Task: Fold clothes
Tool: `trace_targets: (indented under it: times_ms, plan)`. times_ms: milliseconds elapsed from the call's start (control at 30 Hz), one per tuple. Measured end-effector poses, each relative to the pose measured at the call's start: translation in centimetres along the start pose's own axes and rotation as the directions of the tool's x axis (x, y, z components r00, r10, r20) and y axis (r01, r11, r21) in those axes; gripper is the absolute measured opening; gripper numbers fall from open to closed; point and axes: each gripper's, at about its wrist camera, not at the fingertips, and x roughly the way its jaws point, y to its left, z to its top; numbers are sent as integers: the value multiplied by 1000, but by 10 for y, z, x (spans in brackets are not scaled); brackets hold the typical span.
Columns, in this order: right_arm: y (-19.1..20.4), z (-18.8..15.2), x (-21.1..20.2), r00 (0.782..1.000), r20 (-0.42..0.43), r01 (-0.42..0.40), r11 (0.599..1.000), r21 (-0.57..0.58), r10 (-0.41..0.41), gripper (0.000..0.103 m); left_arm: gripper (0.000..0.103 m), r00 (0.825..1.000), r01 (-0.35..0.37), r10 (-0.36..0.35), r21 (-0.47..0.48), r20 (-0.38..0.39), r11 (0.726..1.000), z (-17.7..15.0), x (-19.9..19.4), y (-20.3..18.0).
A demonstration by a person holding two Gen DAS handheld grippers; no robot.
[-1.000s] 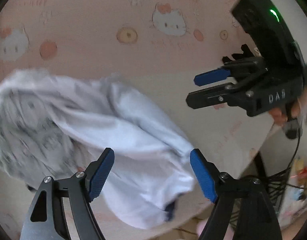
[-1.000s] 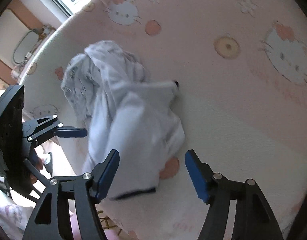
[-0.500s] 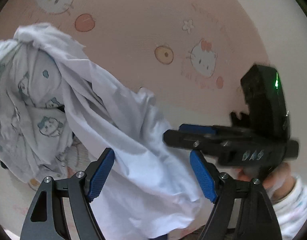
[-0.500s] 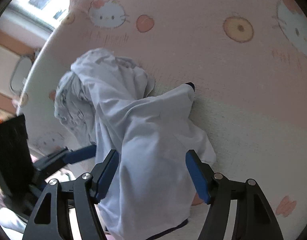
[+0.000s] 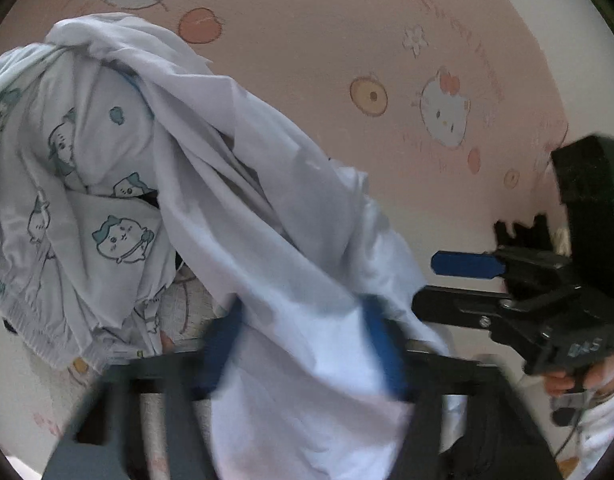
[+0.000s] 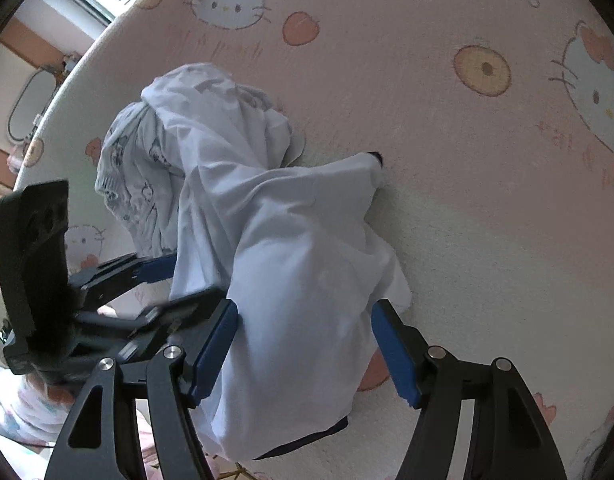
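Pink cartoon-print bed cover [image 6: 447, 208] lies bare to the right of and beyond the heap; open passage there; white garment [image 6: 291, 272] piled in the middle, its lower part filling the gap between the right gripper [image 6: 305, 350] fingers; printed garment [image 5: 71, 208] bunched at the heap's far left, partly under the white one; left gripper [image 6: 155, 270] crowds the heap's left side, fingers touching the cloth; in the left wrist view the right gripper [image 5: 463, 280] blocks the near right edge; bed edge close below both grippers
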Motion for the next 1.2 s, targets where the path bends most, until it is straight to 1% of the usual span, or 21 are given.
trace_targets:
  times_ms: [33,67,100,267,333,433,500,567,667,700,733,767,800,833,867,900,933,1000,1067,1100,1200]
  plan:
    - [2,1,3,1000,-4,6,1000,-12,-6,69,28,1000,-6,6,8,-5,1000,0,2,0]
    - [4,1,6,1000,-9,12,1000,-23,-12,69,24,1000,-10,10,14,-10,1000,0,4,0]
    - [7,2,8,1000,-12,18,999,-35,-19,69,23,1000,3,-3,13,-11,1000,-2,2,3]
    - [18,10,25,998,-30,46,996,-71,-48,69,20,1000,-1,1,4,-6,1000,-6,-10,18]
    - [23,13,31,998,-42,49,996,-77,-52,69,19,1000,-13,13,-3,0,1000,-6,-12,23]
    - [28,16,40,995,-47,82,992,-94,-87,69,16,1000,-20,20,-6,10,1000,-6,-18,30]
    - [29,17,46,993,-50,103,990,-92,-108,69,15,1000,-16,16,-11,12,1000,-6,-20,34]
    - [26,16,50,994,-54,96,992,-76,-100,68,15,1000,-5,6,-26,8,1000,-7,-21,38]
    - [26,12,52,995,-36,89,992,-91,-93,42,16,995,96,-97,-129,-3,987,-8,-21,49]
    - [26,10,53,994,-33,102,990,-102,-105,35,19,990,134,-138,-171,-13,976,-9,-20,54]
    - [27,8,52,991,-29,123,986,-112,-127,31,22,984,168,-177,-211,-26,963,-9,-19,58]
    - [28,6,52,988,-24,151,981,-121,-155,27,38,982,180,-190,-232,-22,956,-10,-21,60]
    - [28,4,50,986,-22,161,979,-124,-165,25,63,980,190,-200,-250,-15,950,-11,-23,62]
    - [28,2,48,987,-18,159,979,-126,-162,25,72,978,199,-209,-268,-9,943,-12,-25,64]
    - [29,0,45,986,-9,165,977,-134,-167,24,75,976,209,-219,-285,-2,935,-13,-27,66]
    - [29,-3,42,984,5,176,973,-147,-178,23,75,978,206,-210,-280,17,938,-13,-29,66]
    - [29,-5,40,980,12,197,967,-161,-198,23,75,981,194,-195,-268,20,944,-12,-29,64]
    - [27,-9,37,968,14,249,953,-176,-250,23,75,988,151,-155,-232,1,961,-6,-24,62]
    - [19,-12,35,953,3,299,941,-159,-302,23,75,992,115,-121,-206,-18,972,-2,-17,61]
    - [14,-14,34,948,-2,316,937,-147,-320,23,75,993,107,-115,-196,-29,975,-1,-13,60]
    - [-3,-20,32,936,-19,347,932,-103,-350,23,75,995,86,-95,-177,-43,980,-2,-4,55]
